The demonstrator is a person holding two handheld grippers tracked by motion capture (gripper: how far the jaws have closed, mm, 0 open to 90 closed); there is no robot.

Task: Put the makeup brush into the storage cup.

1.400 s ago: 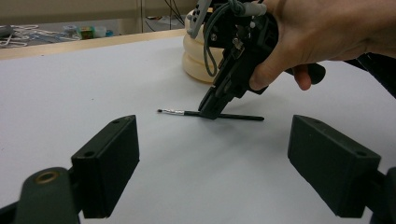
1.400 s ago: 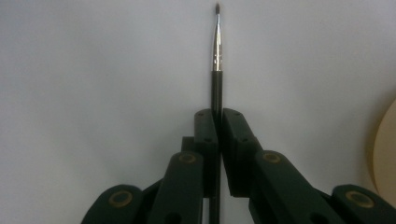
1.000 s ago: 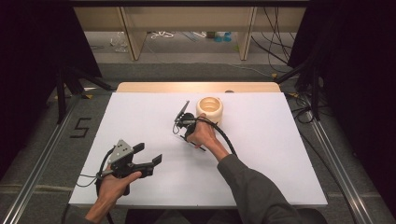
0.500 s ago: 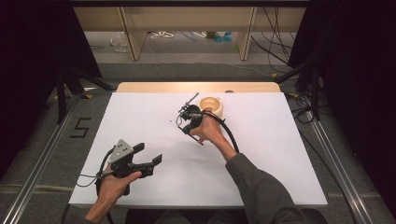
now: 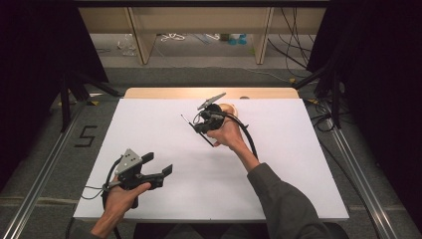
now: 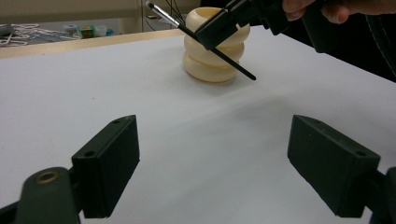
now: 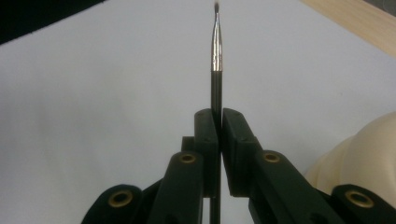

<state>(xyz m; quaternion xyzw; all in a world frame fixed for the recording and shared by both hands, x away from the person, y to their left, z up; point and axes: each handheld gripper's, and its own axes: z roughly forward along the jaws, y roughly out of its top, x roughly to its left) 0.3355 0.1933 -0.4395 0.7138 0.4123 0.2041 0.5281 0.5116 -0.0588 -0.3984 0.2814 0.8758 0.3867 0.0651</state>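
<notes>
My right gripper [image 5: 198, 127] is shut on a thin black brush [image 5: 190, 122], held above the white table top [image 5: 298, 164] just left of a cream ribbed pot [image 5: 229, 106]. Much of the pot is hidden behind the gripper in the high view. In the right gripper view the brush [image 7: 216, 46] stands straight up between the closed jaws [image 7: 218, 122], its metal ferrule and fine tip pointing away, with the pot [image 7: 364, 149] at the lower right. My left gripper [image 5: 158, 163] hovers near the front left, open and holding nothing. Its view shows the pot [image 6: 210, 56], the slanted brush [image 6: 233, 63] and the right gripper [image 6: 224, 23].
A wooden strip [image 5: 164, 92] runs along the table's far edge. Beyond it are a shelf frame and cables on the floor [image 5: 174, 37]. Metal rails [image 5: 45, 169] flank the table, and a "5" mark [image 5: 84, 136] is on the floor at the left.
My right gripper has lifted and turned with the brush, moving closer to the pot and now covering most of it in the high view. The left gripper has stayed put.
</notes>
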